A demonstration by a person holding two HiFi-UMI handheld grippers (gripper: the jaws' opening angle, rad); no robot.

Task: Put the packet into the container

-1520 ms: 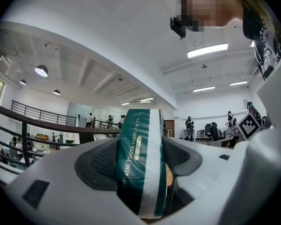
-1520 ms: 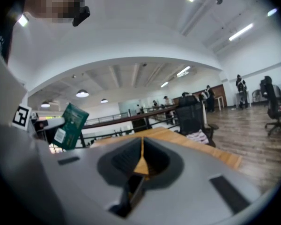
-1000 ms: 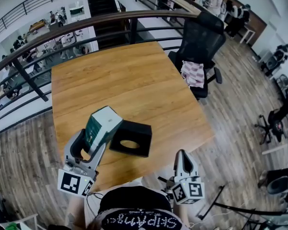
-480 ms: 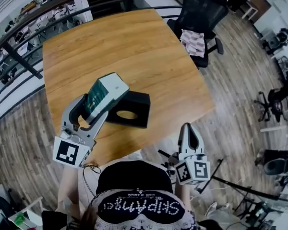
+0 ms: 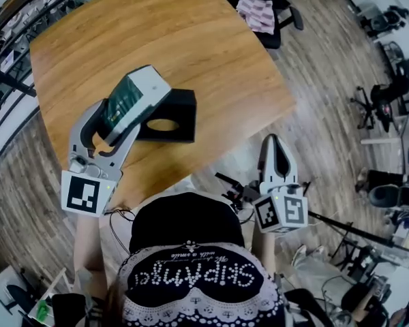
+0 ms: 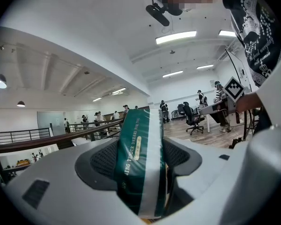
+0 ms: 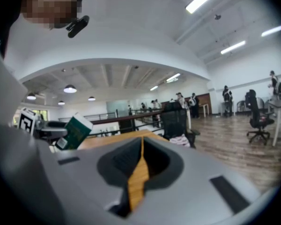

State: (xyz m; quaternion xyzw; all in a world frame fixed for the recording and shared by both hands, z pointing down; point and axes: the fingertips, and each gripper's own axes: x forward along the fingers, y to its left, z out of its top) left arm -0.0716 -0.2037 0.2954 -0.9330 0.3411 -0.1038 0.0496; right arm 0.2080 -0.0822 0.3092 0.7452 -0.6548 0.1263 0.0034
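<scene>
Head view: the packet (image 5: 131, 99) overlaps the container (image 5: 180, 107) and hides its left side. The far edge of the counter (image 5: 177, 39) is cut off by the picture's top. Left gripper view: the packet's near end is sunk out of sight between the jaws of the left gripper (image 5: 119, 118). The distant people (image 6: 199, 98) are too small to tell apart.

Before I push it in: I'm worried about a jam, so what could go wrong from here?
1. The packet, clamped tilted in the left gripper, looks broader than the oval opening of the container; it may catch on the rim.
2. Nothing steadies the container: the right gripper is shut and empty, off the table, so a push might slide it.
</scene>
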